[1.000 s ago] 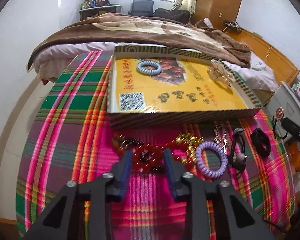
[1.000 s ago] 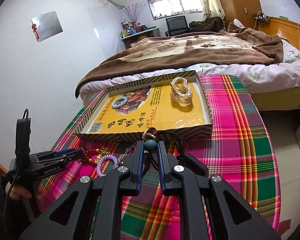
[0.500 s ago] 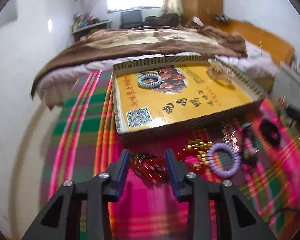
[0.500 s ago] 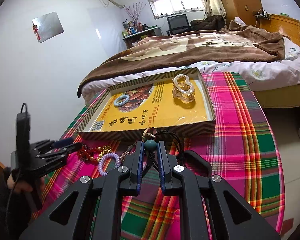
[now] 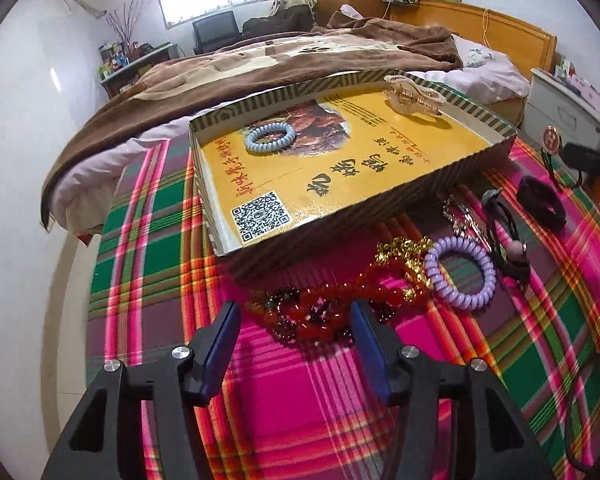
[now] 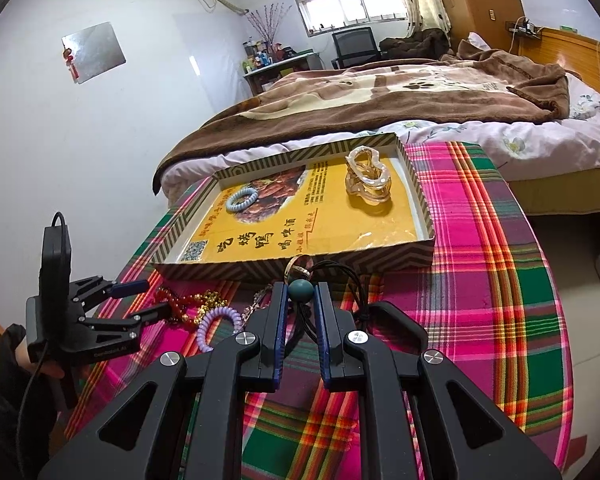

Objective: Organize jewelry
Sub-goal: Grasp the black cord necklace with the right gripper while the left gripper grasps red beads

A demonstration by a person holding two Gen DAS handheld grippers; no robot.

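Note:
On the plaid cloth, a red bead bracelet (image 5: 320,312) lies between the fingers of my left gripper (image 5: 294,320), whose jaws are opening. Its left pad stands clear of the beads. In the right wrist view the left gripper (image 6: 156,298) hovers low over the same pile. My right gripper (image 6: 300,294) is shut on a black hair tie at its teal bead (image 6: 300,291), held just before the cardboard tray (image 6: 380,260). Inside the tray (image 5: 340,224) lie a blue spiral tie (image 5: 270,138) and a clear hair claw (image 5: 414,94).
Loose beside the bracelet are a gold bead chain (image 5: 404,256), a purple spiral tie (image 5: 460,276), a sparkly clip (image 5: 464,220), a black tie with a pink bead (image 5: 508,248) and a black scrunchie (image 5: 540,204). A bed (image 6: 420,92) stands behind the table.
My left gripper's jaws have spread wider around the red beads and the wrist has rolled, tilting its view. The right gripper has kept still with the hair tie.

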